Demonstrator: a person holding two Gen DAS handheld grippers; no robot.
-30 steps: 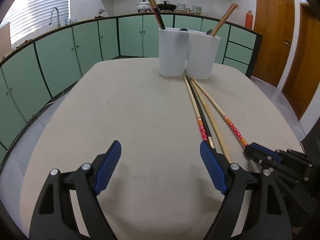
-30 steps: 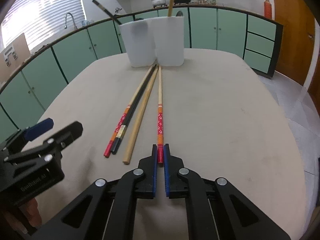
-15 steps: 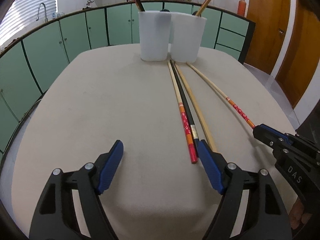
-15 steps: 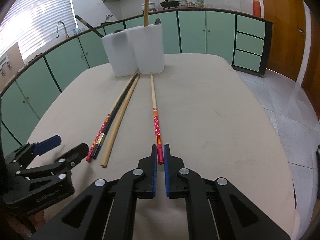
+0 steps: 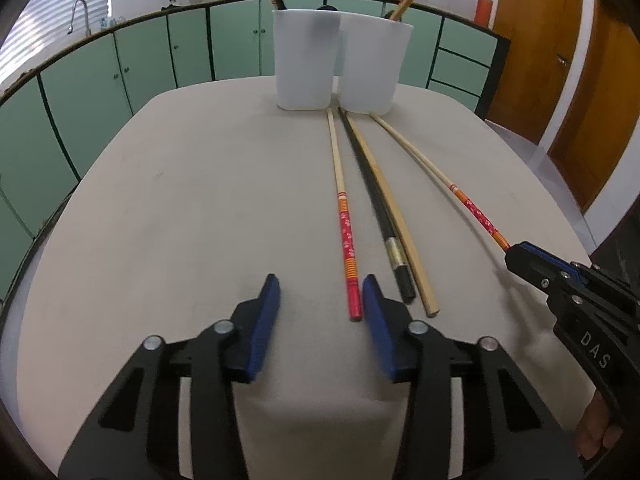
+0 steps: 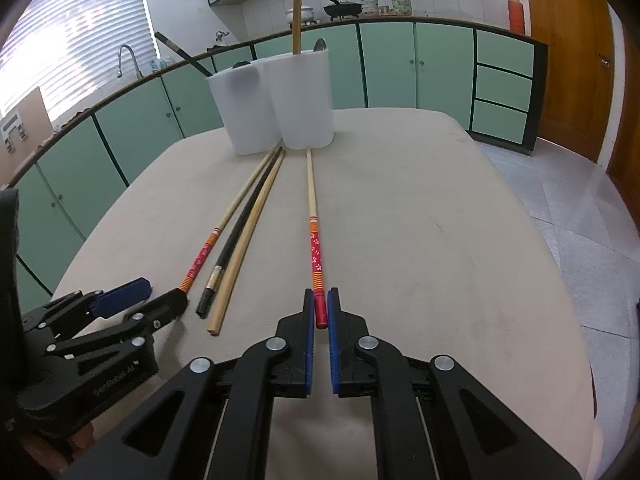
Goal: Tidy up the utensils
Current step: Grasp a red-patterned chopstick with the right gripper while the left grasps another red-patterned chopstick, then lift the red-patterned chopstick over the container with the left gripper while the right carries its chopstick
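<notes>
- The right gripper [image 6: 321, 314] has its blue pads pressed together on the red end of a patterned chopstick [image 6: 314, 256]; the far tip of that stick points toward the two white cups [image 6: 280, 100] at the back of the table [image 6: 440, 220].
- The left gripper [image 5: 320, 312] is spread wide and holds nothing. The red end of a second patterned chopstick [image 5: 347, 248] sits just inside its right pad [image 5: 378, 332], close to it, though contact cannot be judged.
- Just right of that stick lie a black chopstick [image 5: 384, 216] and a plain wooden chopstick [image 5: 394, 216], side by side and touching or nearly so, their near ends just past the left gripper's right pad.
- All four sticks lie lengthwise on the table with their thin tips close to the base of the cups. The cups stand touching each other and already have a few utensils sticking out of them.
- The step in hand looks like a two-handed pickup: the right side has its stick secured, the left is lining up on the matching one.
- Next, the left gripper probably needs to shift slightly right so the red end is centred between the pads, then close without nudging the black stick alongside.
- After that, each stick has to be lifted, tipped upright and dropped into a cup; a grip at the very end leaves a long lever, so the stick may swing or slip.
</notes>
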